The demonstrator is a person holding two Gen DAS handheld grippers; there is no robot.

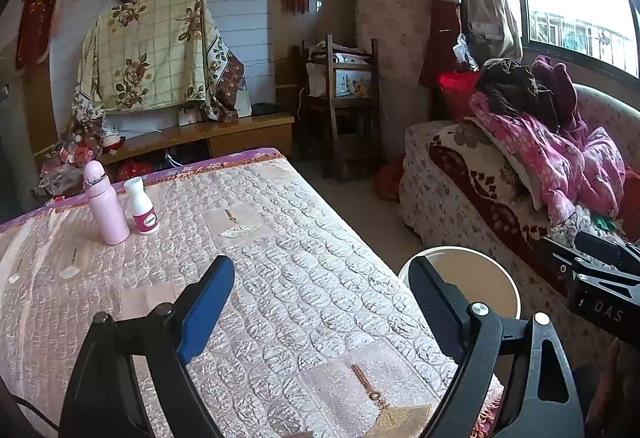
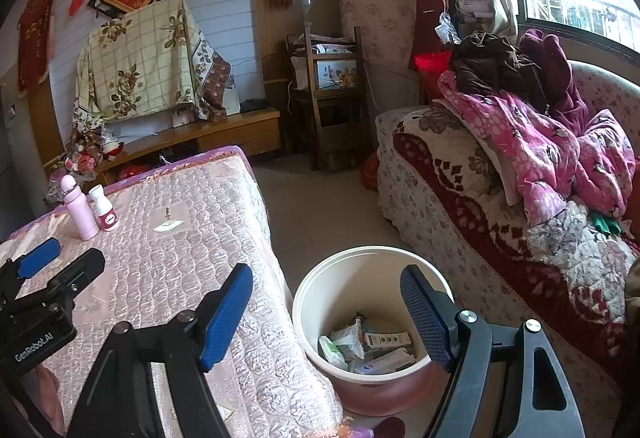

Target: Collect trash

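A cream bucket [image 2: 320, 278] stands on the floor between the table and the sofa; its rim also shows in the left wrist view [image 1: 500, 270]. Inside lie several wrappers and small boxes [image 2: 372, 348]. My right gripper [image 2: 326, 310] is open and empty, over the table's right edge and the bucket. My left gripper [image 1: 320, 298] is open and empty above the pink quilted table cover [image 1: 280, 258], and it shows at the left of the right wrist view [image 2: 60, 258]. A pink bottle [image 1: 105, 204] and a white bottle with a pink label [image 1: 142, 206] stand upright at the table's far left.
A sofa [image 2: 460, 198] piled with pink and dark clothes [image 2: 532, 126] runs along the right under the window. A wooden TV stand [image 2: 224, 134] with a cloth-covered set and a wooden chair [image 2: 332, 98] stand at the back. Bare floor [image 2: 320, 198] lies between table and sofa.
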